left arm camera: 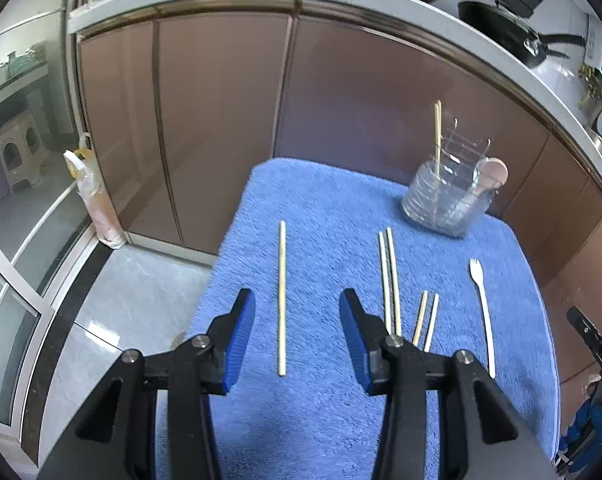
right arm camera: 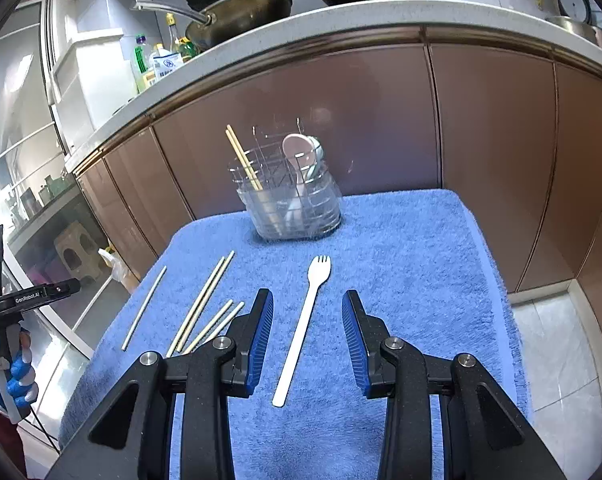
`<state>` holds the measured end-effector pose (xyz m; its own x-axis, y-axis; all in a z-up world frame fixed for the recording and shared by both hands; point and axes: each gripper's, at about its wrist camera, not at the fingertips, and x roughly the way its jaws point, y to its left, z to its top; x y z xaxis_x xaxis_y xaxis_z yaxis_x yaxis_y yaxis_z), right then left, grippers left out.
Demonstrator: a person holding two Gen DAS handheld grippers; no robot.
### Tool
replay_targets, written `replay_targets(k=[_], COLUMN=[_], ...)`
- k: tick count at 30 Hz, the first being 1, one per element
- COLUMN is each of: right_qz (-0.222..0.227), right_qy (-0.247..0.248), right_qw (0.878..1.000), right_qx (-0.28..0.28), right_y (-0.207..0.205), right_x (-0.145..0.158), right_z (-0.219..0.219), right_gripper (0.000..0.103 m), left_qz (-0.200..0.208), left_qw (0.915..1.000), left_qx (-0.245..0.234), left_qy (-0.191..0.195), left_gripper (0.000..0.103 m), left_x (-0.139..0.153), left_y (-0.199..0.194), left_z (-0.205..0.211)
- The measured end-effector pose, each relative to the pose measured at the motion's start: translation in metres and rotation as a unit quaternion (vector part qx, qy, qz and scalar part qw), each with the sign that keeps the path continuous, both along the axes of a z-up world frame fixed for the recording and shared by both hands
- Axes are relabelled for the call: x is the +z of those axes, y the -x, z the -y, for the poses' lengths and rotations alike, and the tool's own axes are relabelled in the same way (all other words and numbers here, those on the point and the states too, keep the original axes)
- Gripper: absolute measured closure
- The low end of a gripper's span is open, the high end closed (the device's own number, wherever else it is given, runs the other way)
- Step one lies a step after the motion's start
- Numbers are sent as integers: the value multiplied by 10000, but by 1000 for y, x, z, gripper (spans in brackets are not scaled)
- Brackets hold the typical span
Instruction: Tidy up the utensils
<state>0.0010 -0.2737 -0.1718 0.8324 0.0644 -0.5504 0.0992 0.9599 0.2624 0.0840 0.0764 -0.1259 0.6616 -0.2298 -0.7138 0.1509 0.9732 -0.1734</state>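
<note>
A blue towel [left arm camera: 333, 208] covers the table. On it lie a single wooden chopstick [left arm camera: 281, 300], a long chopstick pair [left arm camera: 389, 276], a second pair [left arm camera: 425, 320] and a white plastic fork [left arm camera: 483, 312]. My left gripper [left arm camera: 297, 296] hovers open over the single chopstick and holds nothing. My right gripper [right arm camera: 307, 296] is open above the fork [right arm camera: 305, 328], whose handle runs between the fingers without touching the pads. The clear wire utensil holder [right arm camera: 289, 200] stands at the towel's far edge, holding two chopsticks [right arm camera: 243, 156] and a pink spoon [right arm camera: 297, 152].
Brown cabinet doors [right arm camera: 381, 120] rise just behind the table under a white counter [right arm camera: 341, 12] with pans. A plastic bag [left arm camera: 89, 196] sits on the floor beside a glass door [left arm camera: 17, 220]. A blue-gloved hand [right arm camera: 17, 372] shows at the right wrist view's left edge.
</note>
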Motion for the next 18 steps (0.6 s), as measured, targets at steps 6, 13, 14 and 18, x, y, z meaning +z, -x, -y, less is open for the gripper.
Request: replay_targets(k=[6, 13, 14, 18], right_qz=[-140, -282, -295, -356], right_qy=[-59, -117, -121, -144], right_qw=[9999, 9995, 9994, 9992], right_qx=[61, 110, 110, 96], right_y=[-10, -20, -21, -24], right_x=[-8, -20, -21, -25], right_z=[2, 4, 5, 10], right_gripper=[67, 67, 67, 67], left_qz=[-386, -857, -905, -1085], left_qw=[9990, 9939, 9927, 9850], left_qx=[-211, -700, -798, -1334], left_qy=[-96, 2, 24, 125], left_gripper=[61, 62, 62, 62], left_x=[-20, -35, -36, -36], left_y=[-14, -31, -33, -37], left_z=[18, 47, 54, 85])
